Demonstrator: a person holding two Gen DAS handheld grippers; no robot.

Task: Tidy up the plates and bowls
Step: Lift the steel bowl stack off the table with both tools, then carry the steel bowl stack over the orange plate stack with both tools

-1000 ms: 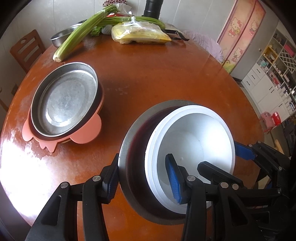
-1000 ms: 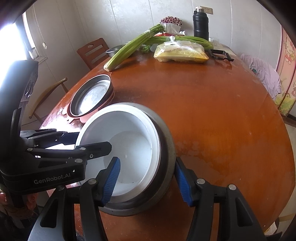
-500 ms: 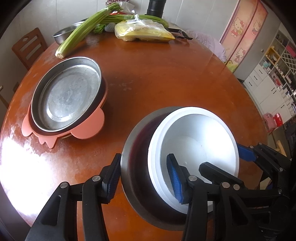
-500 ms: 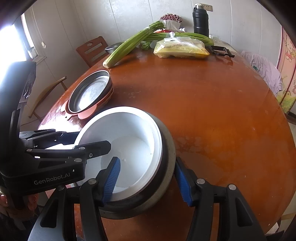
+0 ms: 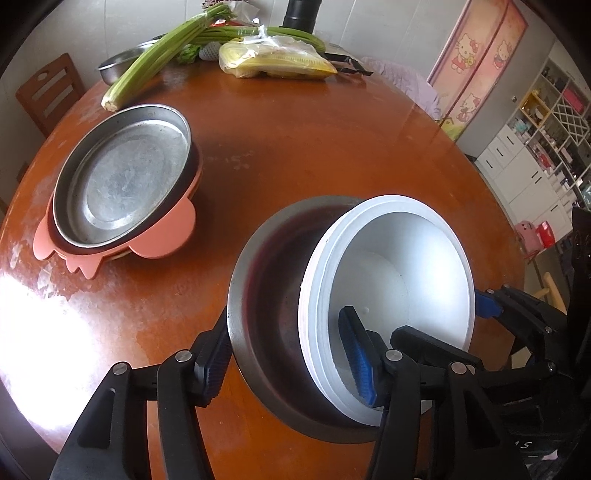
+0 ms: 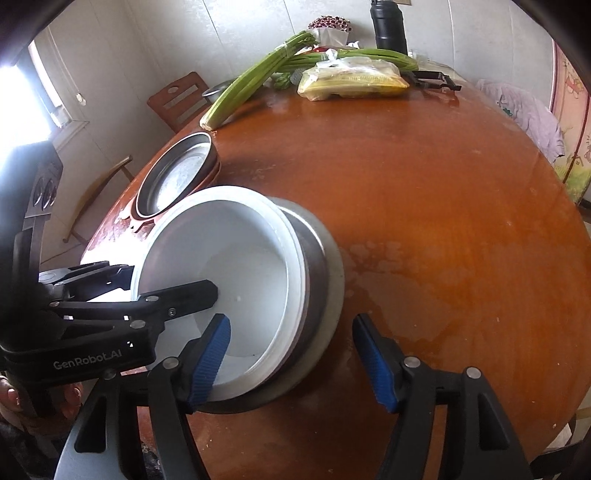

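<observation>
A white bowl (image 5: 399, 280) sits nested in a steel bowl (image 5: 273, 280), both tilted up off the table. My left gripper (image 5: 288, 354) is shut on the near rims of the bowl stack, one finger outside the steel bowl and one inside the white bowl. My right gripper (image 6: 291, 358) straddles the same stack (image 6: 236, 273) with its jaws wide; its right finger stands apart from the steel rim (image 6: 332, 273). A steel plate (image 5: 122, 173) rests on a pink plate (image 5: 162, 240) at the left; the pair also shows in the right wrist view (image 6: 173, 177).
At the table's far edge lie celery stalks (image 5: 162, 51), a bagged yellow food packet (image 5: 277, 61), a steel basin (image 5: 118, 68), a black bottle (image 6: 388, 26) and a peeler (image 6: 436, 79). A wooden chair (image 5: 48, 96) stands at the far left. The round wooden table (image 5: 332, 155) spreads to the right.
The bowl stack has tilted up further, with the white bowl leaning out of the steel bowl. The right gripper's right finger has come away from the steel rim.
</observation>
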